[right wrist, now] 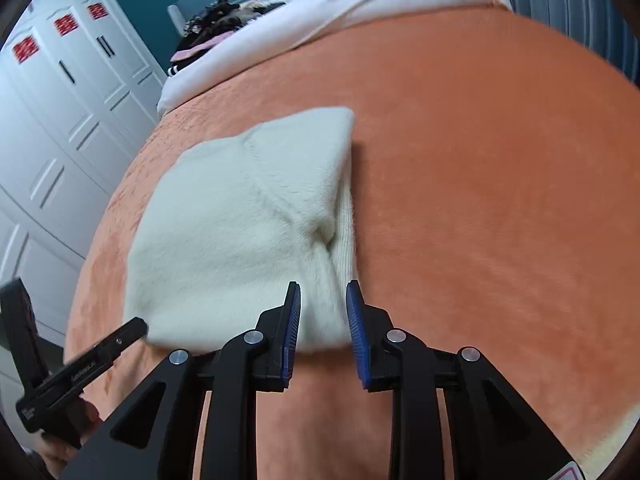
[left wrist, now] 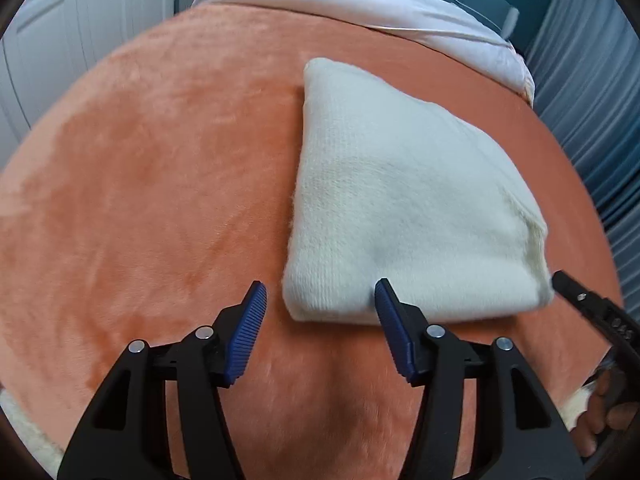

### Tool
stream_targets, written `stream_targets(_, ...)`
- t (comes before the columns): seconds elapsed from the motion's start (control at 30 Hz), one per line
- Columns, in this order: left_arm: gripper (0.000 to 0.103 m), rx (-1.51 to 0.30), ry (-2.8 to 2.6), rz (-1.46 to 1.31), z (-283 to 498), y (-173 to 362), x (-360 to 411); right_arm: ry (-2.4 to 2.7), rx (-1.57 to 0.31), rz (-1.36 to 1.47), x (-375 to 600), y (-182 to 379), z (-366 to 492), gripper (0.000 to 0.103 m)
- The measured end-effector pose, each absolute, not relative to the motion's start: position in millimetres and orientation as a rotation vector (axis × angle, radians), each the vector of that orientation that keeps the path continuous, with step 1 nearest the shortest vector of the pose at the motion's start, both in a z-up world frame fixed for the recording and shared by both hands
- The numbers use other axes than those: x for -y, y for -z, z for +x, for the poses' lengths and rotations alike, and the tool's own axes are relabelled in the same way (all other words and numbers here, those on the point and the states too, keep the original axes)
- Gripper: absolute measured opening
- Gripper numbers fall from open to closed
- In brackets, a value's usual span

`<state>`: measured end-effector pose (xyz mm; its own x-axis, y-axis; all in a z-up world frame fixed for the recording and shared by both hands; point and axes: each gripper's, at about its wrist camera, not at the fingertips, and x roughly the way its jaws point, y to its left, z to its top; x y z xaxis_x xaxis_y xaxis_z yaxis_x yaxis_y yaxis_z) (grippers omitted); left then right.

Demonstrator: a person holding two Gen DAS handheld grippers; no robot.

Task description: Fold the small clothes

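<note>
**Ana:** Left gripper [left wrist: 320, 300] — your jaws are spread wide, nothing between the blue ribbed pads [left wrist: 250, 332]. Inner pad tip sits at the near edge of the folded cream knitted garment [left wrist: 400, 200]; I can't tell if it touches. Outer pad is over bare orange plush blanket [left wrist: 140, 180].

**Ben:** And the right gripper [right wrist: 323, 300]?

**Ana:** Jaws parted too, narrower gap. The near right corner of the cream garment [right wrist: 240, 232] shows between the pads, low centre of the right wrist view. No pinch visible; pads stand clear on both sides of the fabric.

**Ben:** Where's the garment overall?

**Ana:** Lying flat on the orange blanket [right wrist: 480, 200], folded into a compact block. Centre-right of the left wrist view, centre-left of the right one. Ribbed hem runs along its right edge in both views, with a small pucker in that edge in the right view.

**Ben:** Do you see each tool from the other camera?

**Ana:** Yes. Right gripper [left wrist: 592, 308] pokes in at the lower right of the left view, tip just beside the garment's corner. Left gripper [right wrist: 80, 368] comes in at the lower left of the right view, tip at the garment's near left corner.

**Ben:** Background?

**Ana:** White bedding [left wrist: 360, 4] bunched at the top of the frame beyond the blanket, white panelled wardrobe doors [right wrist: 52, 120] upper left in the right view.
</note>
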<state>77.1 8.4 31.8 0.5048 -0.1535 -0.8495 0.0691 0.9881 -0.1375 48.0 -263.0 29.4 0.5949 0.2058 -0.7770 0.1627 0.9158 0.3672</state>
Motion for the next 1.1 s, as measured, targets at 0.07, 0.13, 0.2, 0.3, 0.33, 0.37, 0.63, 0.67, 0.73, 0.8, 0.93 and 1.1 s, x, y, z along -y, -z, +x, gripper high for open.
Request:
stream_targets(0.07,0.055,-1.025,0.118,-0.026,65,-35,-1,-0.021,-0.943,0.386,256,-37,32,0.025)
stream_targets(0.13,0.055,-1.021,0.107,0.003,55,-38,3,-0.007,-0.95,0.359,244,-44,19,0.025)
stream_targets(0.2,0.057,-1.025,0.092,0.005,48,-40,5,0.003,-0.952,0.346,240,-44,5,0.025)
stream_targets(0.3,0.058,-1.03,0.082,0.013,39,-41,7,0.007,-0.975,0.359,241,-36,-2,0.025)
stream_targets(0.33,0.058,-1.026,0.077,0.026,34,-42,7,0.009,-0.982,0.363,239,-34,-2,0.025)
stream_targets(0.37,0.058,-1.023,0.072,0.037,31,-44,9,0.003,-0.983,0.367,237,-32,-1,0.025)
stream_targets(0.63,0.058,-1.023,0.041,0.047,31,-51,6,-0.013,-0.99,0.346,240,-32,23,0.042)
stream_targets(0.67,0.058,-1.025,0.036,0.05,32,-50,6,-0.024,-0.99,0.357,241,-31,27,0.042)
stream_targets(0.73,0.058,-1.031,0.029,0.054,34,-48,5,-0.039,-0.992,0.365,241,-29,36,0.042)
stream_targets(0.8,0.058,-1.043,0.019,0.057,37,-44,3,-0.03,-1.011,0.342,238,-24,47,0.042)
stream_targets(0.93,0.058,-1.061,0.012,0.062,41,-37,2,0.006,-1.066,0.351,234,-3,70,0.04)
stream_targets(1.1,0.058,-1.07,0.001,0.071,48,-31,0,-0.053,-0.969,0.378,239,-34,72,0.015)
